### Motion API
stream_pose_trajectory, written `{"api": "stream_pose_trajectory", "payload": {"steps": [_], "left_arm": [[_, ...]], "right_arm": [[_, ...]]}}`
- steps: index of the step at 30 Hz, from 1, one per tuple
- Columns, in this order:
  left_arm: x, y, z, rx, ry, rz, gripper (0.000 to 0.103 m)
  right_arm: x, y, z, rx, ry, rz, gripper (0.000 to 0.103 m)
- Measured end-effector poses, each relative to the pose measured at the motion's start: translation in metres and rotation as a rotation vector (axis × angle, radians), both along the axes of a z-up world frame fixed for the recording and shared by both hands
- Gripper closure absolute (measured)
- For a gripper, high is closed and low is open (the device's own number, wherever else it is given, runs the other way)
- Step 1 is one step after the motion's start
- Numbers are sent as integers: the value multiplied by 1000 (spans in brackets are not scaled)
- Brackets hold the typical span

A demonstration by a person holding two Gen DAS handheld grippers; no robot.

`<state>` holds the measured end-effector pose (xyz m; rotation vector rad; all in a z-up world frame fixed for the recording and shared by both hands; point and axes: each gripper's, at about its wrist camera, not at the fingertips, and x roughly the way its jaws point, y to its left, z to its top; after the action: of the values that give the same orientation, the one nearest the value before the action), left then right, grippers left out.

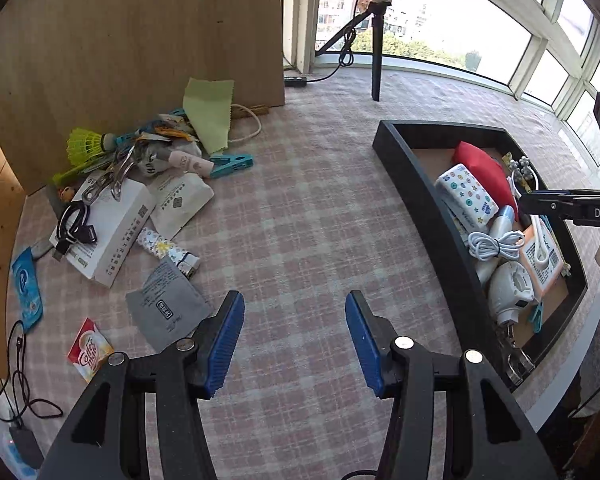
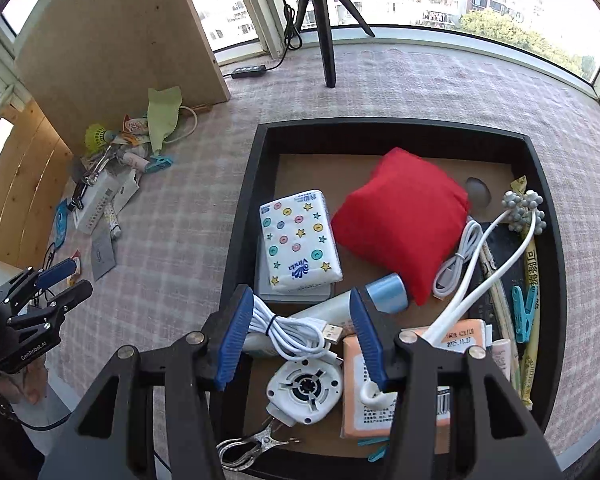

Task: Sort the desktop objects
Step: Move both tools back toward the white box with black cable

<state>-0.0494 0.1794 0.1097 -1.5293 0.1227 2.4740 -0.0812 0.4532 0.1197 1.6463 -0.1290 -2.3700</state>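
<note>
My left gripper point(image 1: 295, 300) hangs open over bare checkered cloth with nothing between its fingers. To its left lies a pile: a white box point(image 1: 108, 228), a yellow shuttlecock point(image 1: 86, 144), a green cloth point(image 1: 210, 114), a teal clothespin point(image 1: 232, 164), a grey pouch point(image 1: 168, 304) and a coffee sachet point(image 1: 90, 350). A black tray point(image 2: 244, 216) holds a red pouch point(image 2: 404, 228), a tissue pack point(image 2: 298, 248), a coiled white cable point(image 2: 296, 332) and a small white fan point(image 2: 304, 392). My right gripper point(image 2: 300, 296) is open above the cable, its pads clear of it.
A wooden board point(image 1: 140, 40) stands behind the pile. A tripod point(image 2: 324, 28) and a power strip point(image 2: 248, 70) sit by the window. My left gripper point(image 2: 66, 282) shows at the table's left edge, beside a person's hand. Bare cloth separates pile and tray.
</note>
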Motion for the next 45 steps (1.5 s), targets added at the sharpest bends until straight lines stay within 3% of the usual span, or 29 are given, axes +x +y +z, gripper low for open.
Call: {"api": "stream_pose_trajectory", "payload": {"steps": [6,9,14,15,16,19,24,31,45], "left_arm": [[-14,-100,-4,-1,8,225,54],[-22,-146,-8,-9,7,332,58],[-34,-200,-19,-19,-5,456,77],[-37,-207,-22,-21,-13,476,85],[-40,-213,-26,-17,-21,489,89],[-51,-227,-38,-2,-42,514,89],[-70,-241,-61,54,-91,553,92],[-92,-252,-83,104,-123,575,92],[-115,-241,-99,152,-146,561,92]], "right_arm": [[-34,-82,12,-54,5,136,55],[-56,-135,28,-62,32,229,64],[-90,-238,46,-81,52,400,79],[-96,-260,47,-81,50,436,82],[-101,-281,47,-75,49,471,85],[-117,-341,38,-46,37,552,90],[-145,-413,-4,20,-41,629,92],[-177,-449,-55,72,-125,626,96],[-220,-457,-59,116,-114,554,97]]}}
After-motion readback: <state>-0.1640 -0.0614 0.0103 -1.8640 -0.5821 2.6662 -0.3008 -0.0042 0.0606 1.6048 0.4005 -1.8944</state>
